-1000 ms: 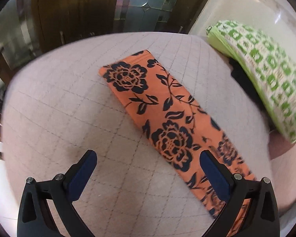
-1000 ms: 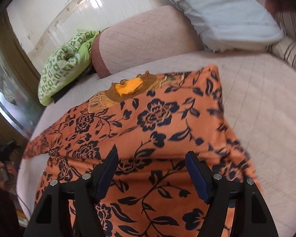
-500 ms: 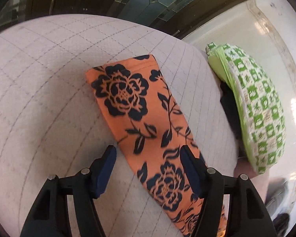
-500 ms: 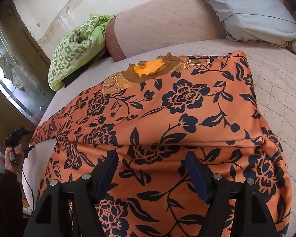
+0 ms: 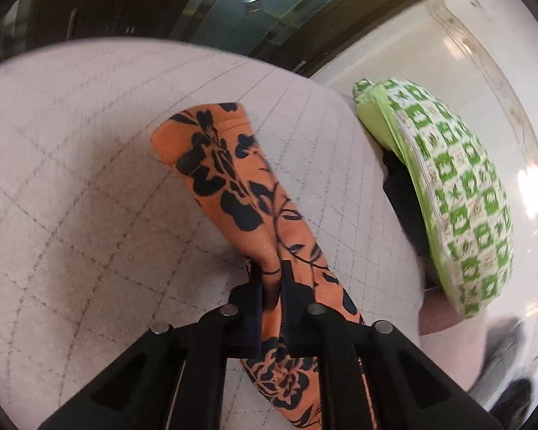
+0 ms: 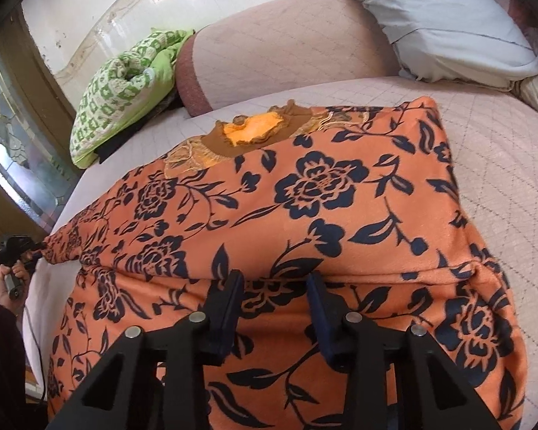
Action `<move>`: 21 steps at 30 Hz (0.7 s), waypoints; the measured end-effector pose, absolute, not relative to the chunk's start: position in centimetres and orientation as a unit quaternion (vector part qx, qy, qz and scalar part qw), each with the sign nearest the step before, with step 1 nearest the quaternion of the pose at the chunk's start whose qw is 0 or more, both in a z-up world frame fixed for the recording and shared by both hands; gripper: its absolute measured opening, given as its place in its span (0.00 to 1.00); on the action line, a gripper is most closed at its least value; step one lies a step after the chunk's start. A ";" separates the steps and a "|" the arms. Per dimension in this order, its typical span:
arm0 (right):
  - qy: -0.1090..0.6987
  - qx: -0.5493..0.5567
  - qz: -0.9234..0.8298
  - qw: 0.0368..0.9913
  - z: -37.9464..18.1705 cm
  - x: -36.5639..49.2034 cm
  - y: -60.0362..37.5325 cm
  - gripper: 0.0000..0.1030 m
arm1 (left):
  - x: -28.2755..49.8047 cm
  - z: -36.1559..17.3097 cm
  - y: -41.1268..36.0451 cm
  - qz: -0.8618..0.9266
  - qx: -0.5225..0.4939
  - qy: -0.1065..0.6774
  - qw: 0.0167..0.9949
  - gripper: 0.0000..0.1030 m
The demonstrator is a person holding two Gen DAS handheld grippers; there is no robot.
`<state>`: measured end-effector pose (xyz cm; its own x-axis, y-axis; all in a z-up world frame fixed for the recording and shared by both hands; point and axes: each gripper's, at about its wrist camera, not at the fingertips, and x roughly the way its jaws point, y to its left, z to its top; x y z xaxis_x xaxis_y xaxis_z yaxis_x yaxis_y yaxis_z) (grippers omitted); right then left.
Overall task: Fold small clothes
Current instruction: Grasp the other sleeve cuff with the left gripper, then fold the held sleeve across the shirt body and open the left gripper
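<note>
While spread flat on the quilted bed [image 6: 502, 165], orange floral garment [image 6: 305, 215] looks soft, light, floppy; best pinched at sleeve and edges. Left gripper [image 5: 272, 279] clamped on the sleeve [image 5: 233, 186]; right gripper [image 6: 273, 286] closing over fabric, not yet pinching. Green patterned blanket [image 5: 459, 193] and pillow [image 6: 441, 18] nearby, clear of folding.

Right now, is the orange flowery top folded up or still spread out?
Mostly spread out: the orange floral top lies flat across the bed, with its sleeve stretched out sideways.
</note>
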<state>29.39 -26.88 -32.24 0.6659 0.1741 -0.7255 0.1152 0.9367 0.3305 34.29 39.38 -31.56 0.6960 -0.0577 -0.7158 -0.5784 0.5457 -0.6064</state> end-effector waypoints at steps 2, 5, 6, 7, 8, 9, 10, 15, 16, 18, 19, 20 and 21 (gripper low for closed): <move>0.401 0.182 0.010 0.898 -31.9 29.2 -27.1 0.37 | 34.6 -29.8 37.8 0.156 -0.423 0.348 0.822 0.07; 0.391 0.200 0.002 0.899 -31.3 29.0 -27.7 0.37 | 35.0 -27.2 35.0 0.146 -0.385 0.342 0.845 0.06; 0.387 0.207 0.001 0.899 -31.1 28.8 -27.9 0.37 | 35.1 -26.0 33.4 0.136 -0.370 0.337 0.855 0.06; 0.382 0.210 -0.003 0.900 -30.7 28.5 -28.2 0.37 | 34.9 -25.0 32.1 0.127 -0.357 0.333 0.863 0.06; 0.378 0.211 -0.006 0.901 -30.5 28.4 -28.4 0.37 | 34.9 -23.6 30.1 0.113 -0.340 0.326 0.875 0.06; 0.372 0.215 -0.012 0.903 -30.1 28.0 -28.8 0.37 | 35.0 -22.7 28.7 0.102 -0.329 0.324 0.881 0.06; 0.369 0.218 -0.016 0.903 -29.9 27.8 -29.1 0.37 | 34.8 -21.6 26.7 0.085 -0.316 0.321 0.889 0.06; 0.343 0.259 -0.039 0.902 -28.7 26.4 -32.2 0.37 | 34.2 -17.2 14.5 -0.019 -0.239 0.310 0.920 0.06; 0.339 0.271 -0.045 0.900 -28.5 26.0 -33.2 0.37 | 33.9 -16.6 11.4 -0.046 -0.217 0.312 0.924 0.06; 0.333 0.280 -0.057 0.899 -28.2 25.6 -34.4 0.37 | 33.0 -15.9 5.4 -0.103 -0.179 0.317 0.926 0.06; 0.329 0.286 -0.065 0.898 -28.0 25.3 -35.3 0.37 | 32.5 -15.9 3.0 -0.128 -0.165 0.323 0.923 0.06; 0.325 0.293 -0.071 0.896 -27.9 25.0 -36.1 0.37 | 32.1 -16.0 0.1 -0.159 -0.148 0.332 0.918 0.06; 0.322 0.296 -0.075 0.896 -27.9 24.9 -36.6 0.37 | 31.7 -16.3 -2.7 -0.191 -0.130 0.341 0.911 0.06</move>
